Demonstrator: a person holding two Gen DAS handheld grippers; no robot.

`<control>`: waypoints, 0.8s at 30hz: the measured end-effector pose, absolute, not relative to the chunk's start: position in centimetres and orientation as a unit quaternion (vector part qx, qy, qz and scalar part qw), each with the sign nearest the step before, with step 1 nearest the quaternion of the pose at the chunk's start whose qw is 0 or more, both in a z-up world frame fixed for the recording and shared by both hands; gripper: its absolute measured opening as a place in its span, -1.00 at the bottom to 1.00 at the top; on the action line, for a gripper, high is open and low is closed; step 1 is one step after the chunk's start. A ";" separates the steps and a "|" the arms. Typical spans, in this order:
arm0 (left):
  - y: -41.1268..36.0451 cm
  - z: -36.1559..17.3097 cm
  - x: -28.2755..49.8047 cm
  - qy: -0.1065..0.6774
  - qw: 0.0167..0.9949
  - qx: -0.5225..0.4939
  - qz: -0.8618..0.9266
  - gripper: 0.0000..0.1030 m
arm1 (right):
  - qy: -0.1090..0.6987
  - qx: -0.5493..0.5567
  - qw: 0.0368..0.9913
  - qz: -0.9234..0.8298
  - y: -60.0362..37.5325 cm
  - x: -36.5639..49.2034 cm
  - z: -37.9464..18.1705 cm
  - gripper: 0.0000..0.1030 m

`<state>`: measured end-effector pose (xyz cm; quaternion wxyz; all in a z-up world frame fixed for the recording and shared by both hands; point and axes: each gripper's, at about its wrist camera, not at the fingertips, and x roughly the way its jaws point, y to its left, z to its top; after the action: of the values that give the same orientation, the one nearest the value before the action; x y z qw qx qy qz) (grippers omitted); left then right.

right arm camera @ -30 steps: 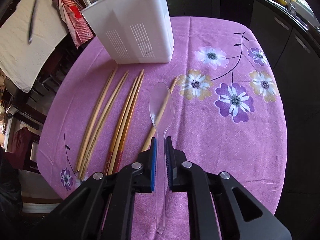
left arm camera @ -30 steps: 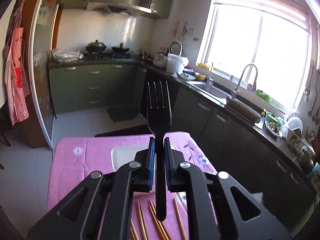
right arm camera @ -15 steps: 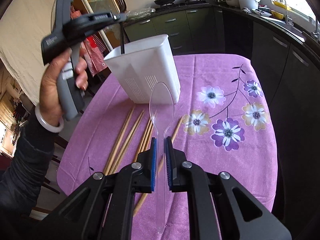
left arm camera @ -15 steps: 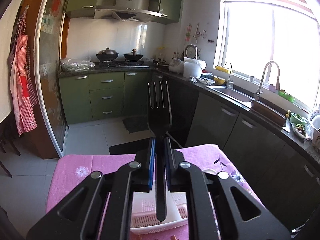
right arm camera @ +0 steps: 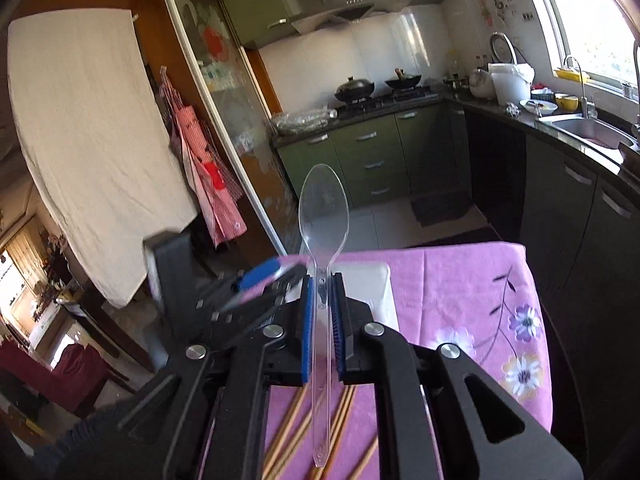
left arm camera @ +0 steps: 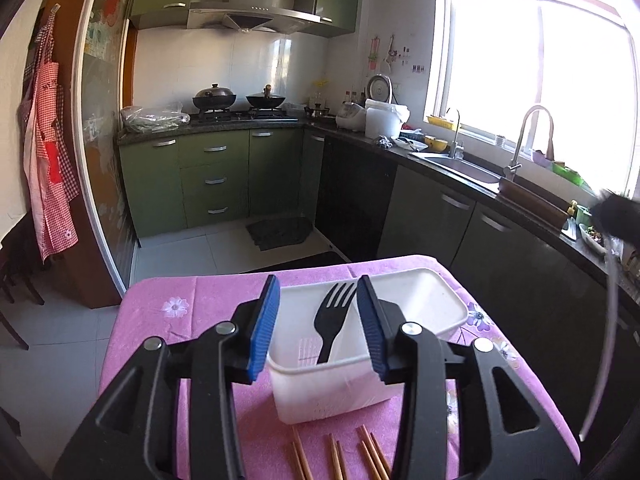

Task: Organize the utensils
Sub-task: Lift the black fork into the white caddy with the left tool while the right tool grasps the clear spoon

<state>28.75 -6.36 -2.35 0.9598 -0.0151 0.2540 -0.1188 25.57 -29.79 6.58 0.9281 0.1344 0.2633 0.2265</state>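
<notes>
A black plastic fork (left arm camera: pixel 333 322) stands tines up inside the white utensil bin (left arm camera: pixel 440 312) on the pink tablecloth. My left gripper (left arm camera: pixel 318 324) is open just above the bin, jaws wide on either side of the fork, not touching it. My right gripper (right arm camera: pixel 320 320) is shut on a clear plastic spoon (right arm camera: pixel 323 216), bowl pointing up. The bin (right arm camera: pixel 376 284) shows just behind the right gripper, with the left gripper (right arm camera: pixel 256 284) blurred to its left. Wooden chopsticks (left arm camera: pixel 368 456) lie on the cloth in front of the bin; they also show under the right gripper (right arm camera: pixel 292 432).
The table (right arm camera: pixel 460 280) has a pink flowered cloth. Behind it are green kitchen cabinets (left arm camera: pixel 216 176), a stove with pots (left arm camera: pixel 240 100), a sink with tap (left arm camera: pixel 532 140) on the right, and an apron (left arm camera: pixel 48 152) hanging on the left.
My left gripper has opened and let the black fork drop into the white bin. My right gripper has lifted the clear spoon and tilted up towards the bin.
</notes>
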 end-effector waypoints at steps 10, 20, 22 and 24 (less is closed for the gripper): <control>-1.3 -1.4 20.1 0.270 0.957 -0.009 -0.104 -0.14 | 0.199 0.146 0.957 0.153 -26.3 36.0 6.5 -0.81; 0.9 -3.4 17.4 0.309 0.946 -0.010 -0.095 -0.09 | 0.233 0.112 0.957 0.130 -25.1 37.0 0.2 -0.79; 0.7 -3.6 17.6 0.317 0.943 -0.007 -0.096 -0.09 | 0.239 0.109 0.956 0.131 -25.2 36.1 -0.9 -0.70; 0.3 -3.9 17.7 0.326 0.940 -0.004 -0.099 -0.09 | 0.239 0.105 0.957 0.130 -25.8 34.9 -1.3 -0.60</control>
<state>17.71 0.35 -3.94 0.9403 -0.0036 0.3257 -0.0988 34.86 -25.77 -1.25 0.9565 0.1054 0.2388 0.1301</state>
